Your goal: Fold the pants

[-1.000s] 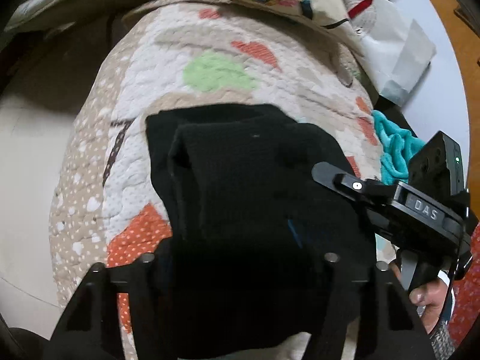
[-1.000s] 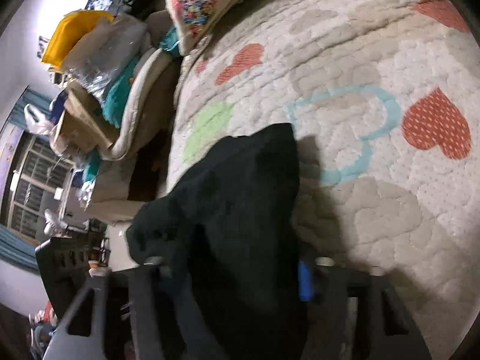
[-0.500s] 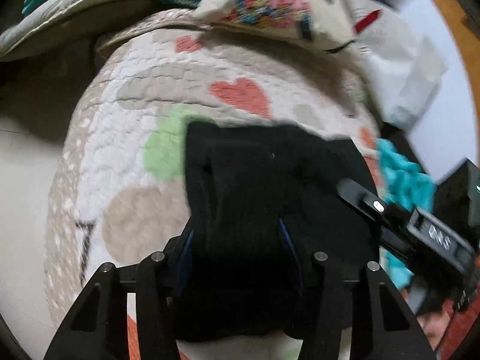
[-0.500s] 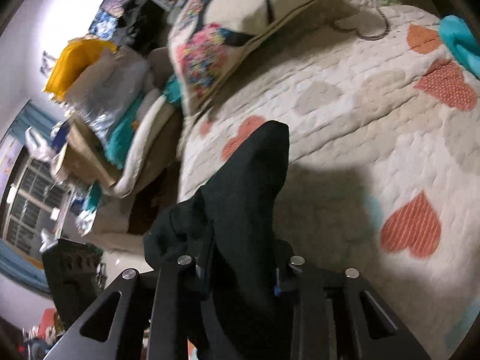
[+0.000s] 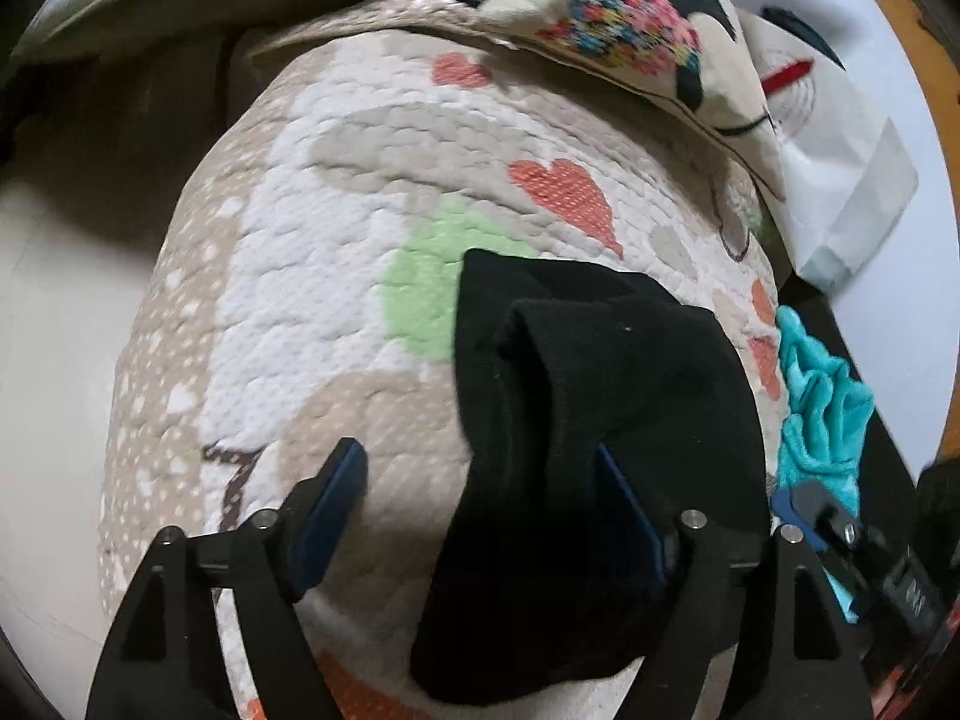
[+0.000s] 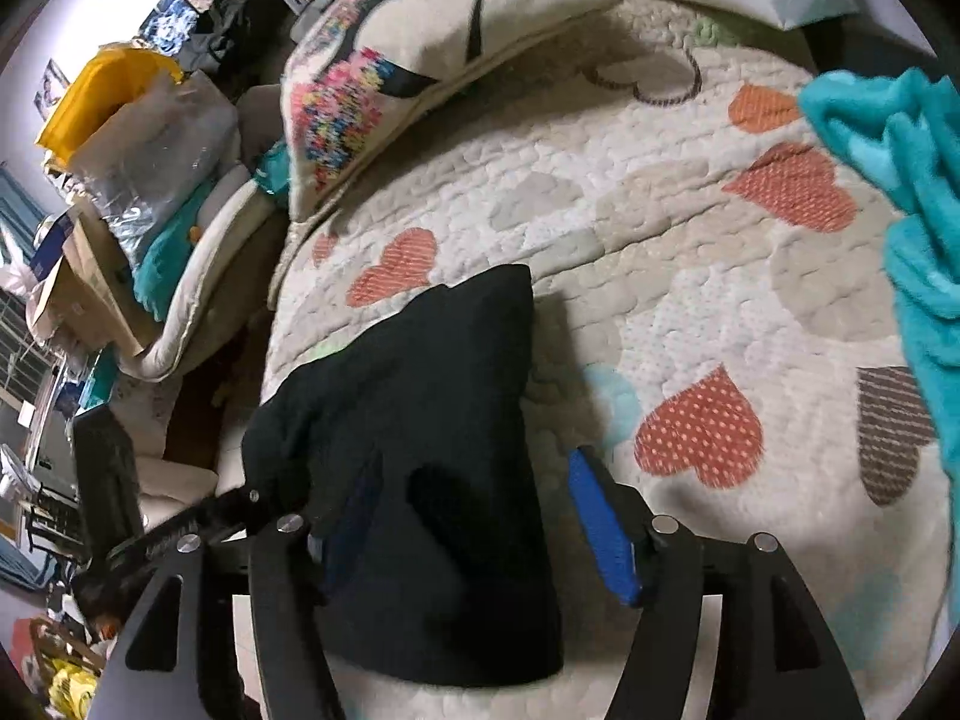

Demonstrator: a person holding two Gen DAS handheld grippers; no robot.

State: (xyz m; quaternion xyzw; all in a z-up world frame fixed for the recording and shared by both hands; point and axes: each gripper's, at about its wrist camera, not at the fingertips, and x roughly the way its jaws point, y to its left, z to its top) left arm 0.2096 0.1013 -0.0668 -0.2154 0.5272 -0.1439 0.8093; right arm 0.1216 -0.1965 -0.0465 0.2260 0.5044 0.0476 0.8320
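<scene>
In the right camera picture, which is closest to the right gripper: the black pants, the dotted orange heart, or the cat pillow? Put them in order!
From the right gripper:
1. Pants, between its fingers.
2. Dotted orange heart, just ahead on the right, on the quilt.
3. Pillow, far at the top left.

Black pants (image 5: 600, 420), folded into a thick bundle, flat on the heart-patterned quilt (image 5: 336, 276).

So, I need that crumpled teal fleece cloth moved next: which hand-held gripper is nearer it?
Right hand-held gripper: the teal fleece cloth lies just off its right side. The left hand-held gripper sits farther, across the black pants.
</scene>
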